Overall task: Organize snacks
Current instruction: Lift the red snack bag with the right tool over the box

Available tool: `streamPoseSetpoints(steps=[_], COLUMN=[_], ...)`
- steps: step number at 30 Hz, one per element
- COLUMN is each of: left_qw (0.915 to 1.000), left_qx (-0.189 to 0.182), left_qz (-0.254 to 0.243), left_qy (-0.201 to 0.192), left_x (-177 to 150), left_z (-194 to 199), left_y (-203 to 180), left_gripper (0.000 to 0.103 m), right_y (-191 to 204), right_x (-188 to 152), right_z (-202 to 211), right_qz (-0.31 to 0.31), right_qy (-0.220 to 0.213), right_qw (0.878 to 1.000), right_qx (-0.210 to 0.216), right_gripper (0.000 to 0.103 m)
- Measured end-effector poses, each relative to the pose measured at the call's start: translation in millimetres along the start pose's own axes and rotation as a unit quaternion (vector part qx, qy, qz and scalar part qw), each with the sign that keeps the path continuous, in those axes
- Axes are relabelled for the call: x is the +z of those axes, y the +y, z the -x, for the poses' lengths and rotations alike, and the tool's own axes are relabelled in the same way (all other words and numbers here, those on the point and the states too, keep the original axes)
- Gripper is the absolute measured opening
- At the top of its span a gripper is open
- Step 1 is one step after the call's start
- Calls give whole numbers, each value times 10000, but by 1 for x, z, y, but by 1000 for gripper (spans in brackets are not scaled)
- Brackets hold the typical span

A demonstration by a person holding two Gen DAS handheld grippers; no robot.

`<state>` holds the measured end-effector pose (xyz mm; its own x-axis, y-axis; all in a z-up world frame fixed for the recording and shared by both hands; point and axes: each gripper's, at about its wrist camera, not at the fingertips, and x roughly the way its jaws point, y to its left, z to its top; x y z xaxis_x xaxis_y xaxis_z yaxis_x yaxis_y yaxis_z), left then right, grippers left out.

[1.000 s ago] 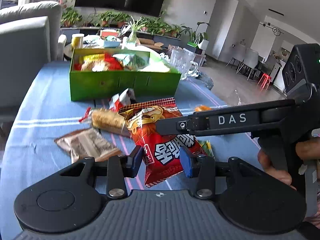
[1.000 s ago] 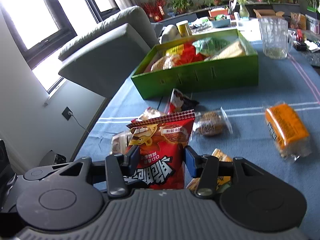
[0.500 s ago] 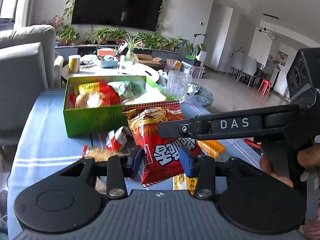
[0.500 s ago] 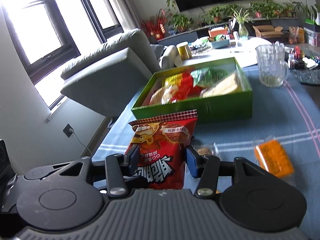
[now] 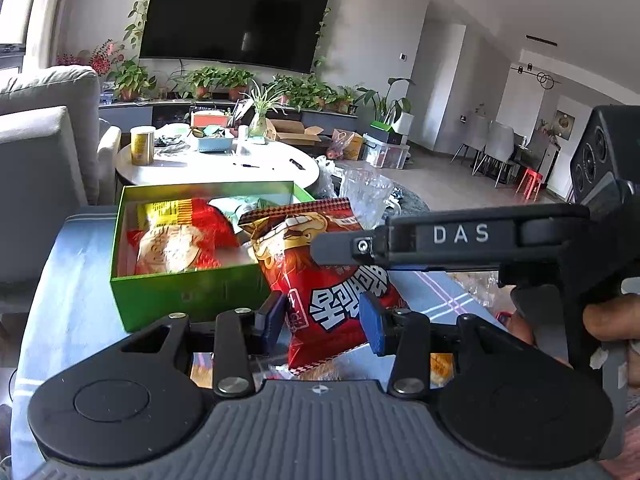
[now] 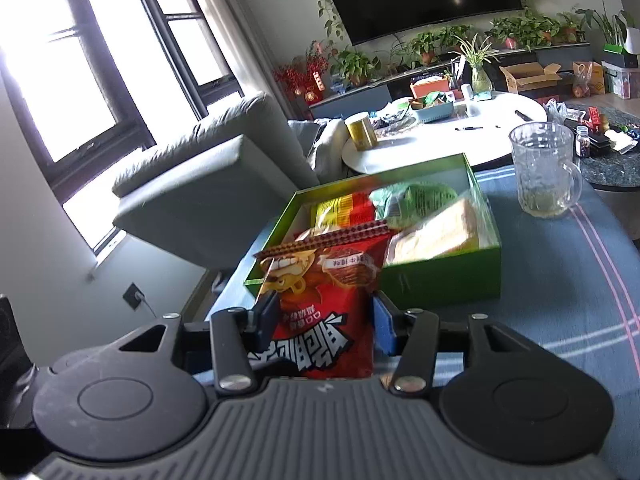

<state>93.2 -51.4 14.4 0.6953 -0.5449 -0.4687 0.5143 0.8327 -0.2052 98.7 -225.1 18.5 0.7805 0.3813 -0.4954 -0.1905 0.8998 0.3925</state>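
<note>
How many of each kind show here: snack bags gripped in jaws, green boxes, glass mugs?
Red snack bag, clamped in the jaws of the right gripper: 1
Green box: 1
Glass mug: 1
Total: 3
The packs inside the box overlap too much to count.

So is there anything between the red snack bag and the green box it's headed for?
Nothing visible blocks it. The red snack bag, clamped in the right gripper, hangs just before the green box; the box is open-topped, though packets already fill much of it.
</note>
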Motion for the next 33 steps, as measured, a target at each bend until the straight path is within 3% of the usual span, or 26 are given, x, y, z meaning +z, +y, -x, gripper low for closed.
streamPoseSetpoints(steps=[22,33], left_qw=[9997,9990], left_qx=[242,432], left_qz=[-93,-79], left_qy=[-40,36], left_x=[46,61], left_z=[-58,-102], left_y=[17,39], left_gripper=[39,39], right_y=[-23,-41], right_x=[49,66], right_z=[-33,-74], right_qz=[-301,-490], right_qy=[-371,-351], right_qw=[9988,9982], right_qx=[73,47], right_gripper=[52,53])
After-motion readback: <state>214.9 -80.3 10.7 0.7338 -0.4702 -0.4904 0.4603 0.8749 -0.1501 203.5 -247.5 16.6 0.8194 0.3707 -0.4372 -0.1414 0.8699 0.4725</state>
